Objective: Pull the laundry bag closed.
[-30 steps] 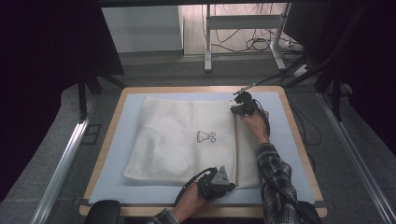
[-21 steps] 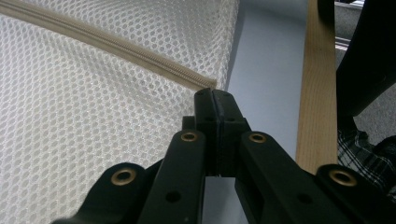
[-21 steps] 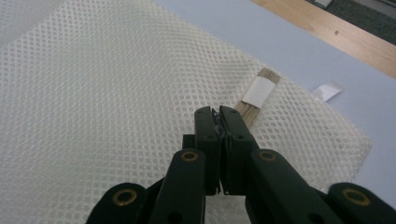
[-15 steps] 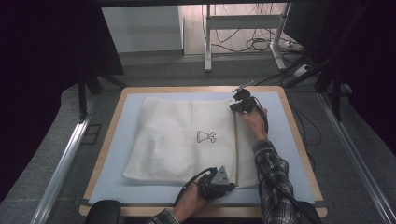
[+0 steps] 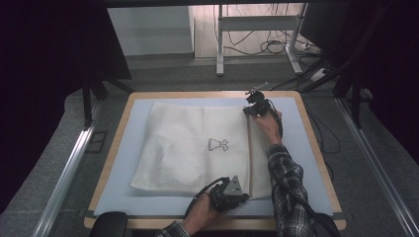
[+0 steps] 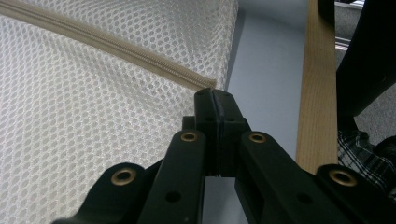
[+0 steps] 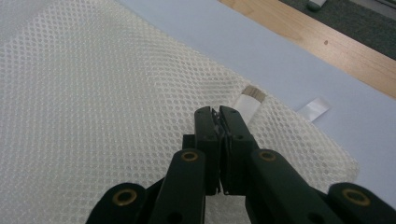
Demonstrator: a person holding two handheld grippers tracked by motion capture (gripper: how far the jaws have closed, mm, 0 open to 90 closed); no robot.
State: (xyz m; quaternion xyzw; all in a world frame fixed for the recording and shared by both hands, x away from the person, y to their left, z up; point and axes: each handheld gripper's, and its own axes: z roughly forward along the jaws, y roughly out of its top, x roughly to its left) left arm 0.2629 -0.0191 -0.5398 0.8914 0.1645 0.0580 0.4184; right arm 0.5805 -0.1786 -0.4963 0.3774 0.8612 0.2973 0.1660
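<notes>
Right gripper [image 5: 251, 109] moved further along zip [image 5: 248, 148] toward far corner of mesh bag [image 5: 190, 148] since a second ago; left gripper [image 5: 236, 193] unmoved at near end

Right jaws pressed together, something small and pale pinched between tips, likely zip pull; white tab [image 7: 248, 100] just ahead. Left jaws shut flat on near edge beside zip end [image 6: 205, 83]

Bag lies flat on blue mat [image 5: 128, 143], within wooden table [image 5: 316, 148] edge

Risk: pull slips from pinch, or left grip lets go and mesh bunches up, jamming zip
</notes>
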